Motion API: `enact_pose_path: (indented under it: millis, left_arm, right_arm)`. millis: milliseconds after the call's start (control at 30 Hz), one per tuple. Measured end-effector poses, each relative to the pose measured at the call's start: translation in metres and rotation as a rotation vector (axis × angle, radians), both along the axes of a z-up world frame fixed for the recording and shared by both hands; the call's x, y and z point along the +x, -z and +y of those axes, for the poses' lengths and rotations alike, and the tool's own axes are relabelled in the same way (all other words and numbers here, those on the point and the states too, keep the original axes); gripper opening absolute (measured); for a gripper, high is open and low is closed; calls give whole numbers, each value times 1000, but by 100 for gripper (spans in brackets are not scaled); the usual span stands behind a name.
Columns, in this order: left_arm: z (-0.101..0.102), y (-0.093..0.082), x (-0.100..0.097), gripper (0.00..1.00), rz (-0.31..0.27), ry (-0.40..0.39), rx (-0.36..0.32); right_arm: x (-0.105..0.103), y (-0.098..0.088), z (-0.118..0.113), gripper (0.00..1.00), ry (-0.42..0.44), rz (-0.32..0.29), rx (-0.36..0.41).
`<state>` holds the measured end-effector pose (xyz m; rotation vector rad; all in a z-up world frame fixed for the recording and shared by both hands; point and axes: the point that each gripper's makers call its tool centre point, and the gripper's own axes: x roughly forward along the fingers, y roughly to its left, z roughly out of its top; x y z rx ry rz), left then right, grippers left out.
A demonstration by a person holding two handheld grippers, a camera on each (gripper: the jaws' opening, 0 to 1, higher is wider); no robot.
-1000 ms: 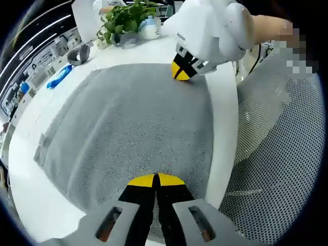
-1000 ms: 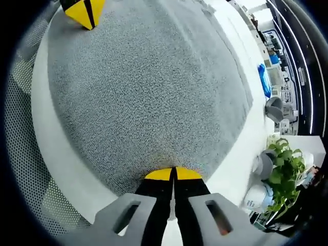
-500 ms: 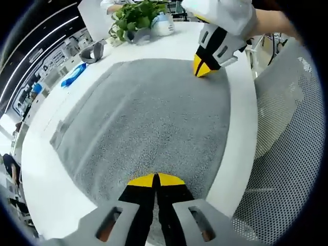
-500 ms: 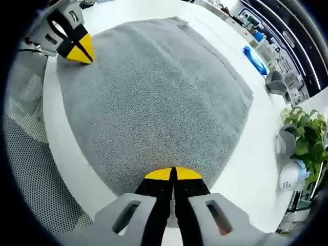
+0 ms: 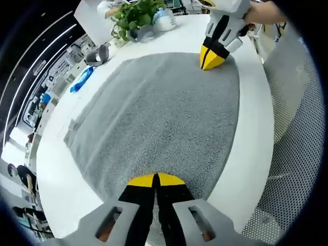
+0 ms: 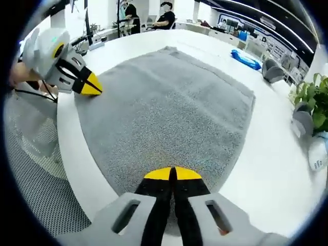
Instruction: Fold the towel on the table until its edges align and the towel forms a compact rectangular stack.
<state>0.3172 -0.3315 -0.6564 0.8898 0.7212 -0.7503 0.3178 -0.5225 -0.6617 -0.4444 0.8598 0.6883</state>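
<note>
A white table (image 6: 266,154) with a curved edge, a grey mesh chair (image 5: 297,133) beside it, desks and seated people (image 6: 166,15) beyond, ceiling light strips overhead

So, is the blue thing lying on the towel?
No: in the right gripper view the blue thing lies on the bare white table, apart from the towel's far edge.
</note>
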Motion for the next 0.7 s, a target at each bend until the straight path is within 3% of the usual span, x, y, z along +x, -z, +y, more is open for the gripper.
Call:
enact_pose_path:
  millis: [67,233,400,700]
  left_arm:
    - [0,1,2,1,-2,15,0]
    - [4,-1,7,1,6,-4,-97]
    - [0,-1,6,1,-13,8,-67]
    - [7,0,15,1,-26,7,-21]
  right_arm:
    - [3,0,3,0,-30,-14,-30]
    - [9,0,6,0,-65,-26,-51]
    - [12,0,8,0,-107,-20,-71]
    - [19,1,12,0,-204,-36,-182]
